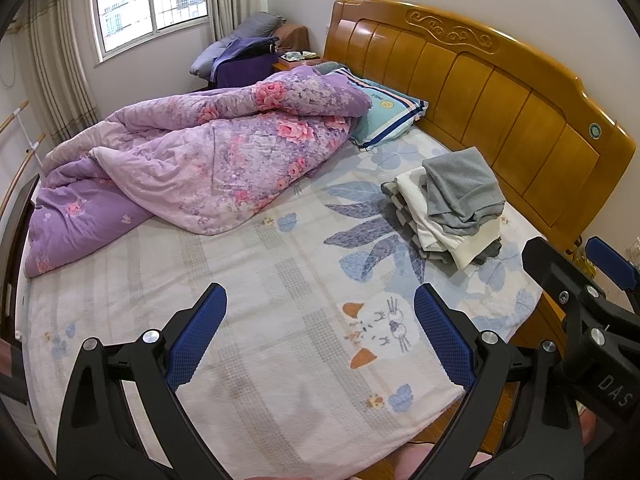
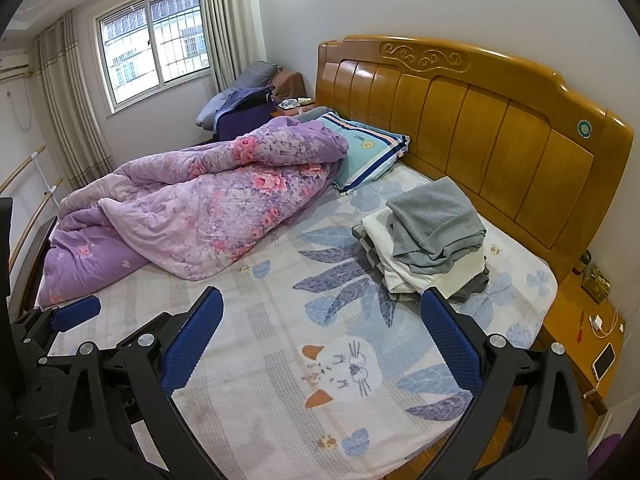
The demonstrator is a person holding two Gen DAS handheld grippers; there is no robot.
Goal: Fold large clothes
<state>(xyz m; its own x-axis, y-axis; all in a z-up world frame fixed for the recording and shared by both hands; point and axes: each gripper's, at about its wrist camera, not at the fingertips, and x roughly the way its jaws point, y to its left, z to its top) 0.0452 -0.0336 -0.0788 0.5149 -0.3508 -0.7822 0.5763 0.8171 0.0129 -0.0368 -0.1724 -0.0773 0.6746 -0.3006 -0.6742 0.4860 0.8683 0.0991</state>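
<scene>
both black two-finger grippers with blue pads wide apart, holding nothing, over the bed's near edge; clothes stacked at 2 o'clock by the headboard

left gripper [image 1: 320, 340], right gripper [image 2: 320, 344]; loose stack of grey, white and checked clothes [image 2: 424, 244] could fit folded or waiting; risk: grey top layer [image 1: 460, 192] sits rumpled, a pinch may drag several layers; pale leaf-and-cat print bedsheet [image 1: 280, 280] soft, wrinkles; crumpled purple floral quilt [image 1: 200, 160] at 10 o'clock crowds room; wooden headboard [image 2: 480, 120], window at 11

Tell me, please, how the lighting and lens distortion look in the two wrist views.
Left wrist view: soft daylight from the window, no hard shadows on the bedsheet; fisheye bows the headboard, corners vignette black. Right wrist view: same even light, a bright glare spot at the top edge; the gray garment stays sharp.
</scene>
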